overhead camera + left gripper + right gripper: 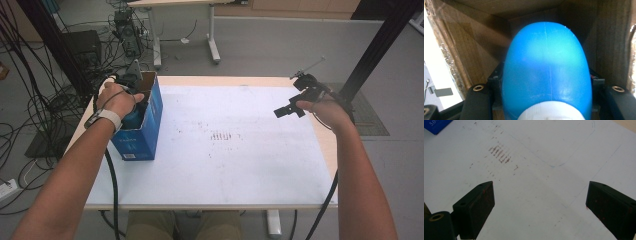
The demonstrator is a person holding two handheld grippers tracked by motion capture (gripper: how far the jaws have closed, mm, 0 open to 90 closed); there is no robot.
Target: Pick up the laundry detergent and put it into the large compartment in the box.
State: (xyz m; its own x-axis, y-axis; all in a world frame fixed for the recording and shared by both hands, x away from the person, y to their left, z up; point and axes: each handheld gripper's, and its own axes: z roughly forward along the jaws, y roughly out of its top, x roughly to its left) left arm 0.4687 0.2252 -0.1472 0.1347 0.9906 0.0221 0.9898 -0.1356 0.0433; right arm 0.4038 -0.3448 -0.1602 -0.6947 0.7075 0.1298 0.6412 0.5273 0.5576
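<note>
A blue bottle (546, 72) with a white cap sits clamped between the jaws of the left hand-held gripper (546, 100), which presses on both of its sides. In the left gripper view the bottle's rounded body points into a brown cardboard interior, so it is inside the blue box (142, 125) that stands open-topped near the left edge of the bench (225, 175). In the high view the left hand (117, 100) reaches down into that box from above, a pale band around the wrist and a black cable trailing off the bench's near edge.

The right hand-held gripper (540, 202) is released: its two black pads stand wide apart with nothing between them, held above bare surface near the bench's right edge, well apart from the box. The right hand (327, 110) carries it there.

The bench top is covered by a white sheet (536, 182) with a cluster of small reddish-brown marks (220, 136) near its middle and faint thin blue lines drawn across it; light wood shows along the edges. Beyond lies a grey floor, a tangle of black cables (35, 100) at the left, black frame posts at both sides, and the white legs of another table (212, 45) at the back.
</note>
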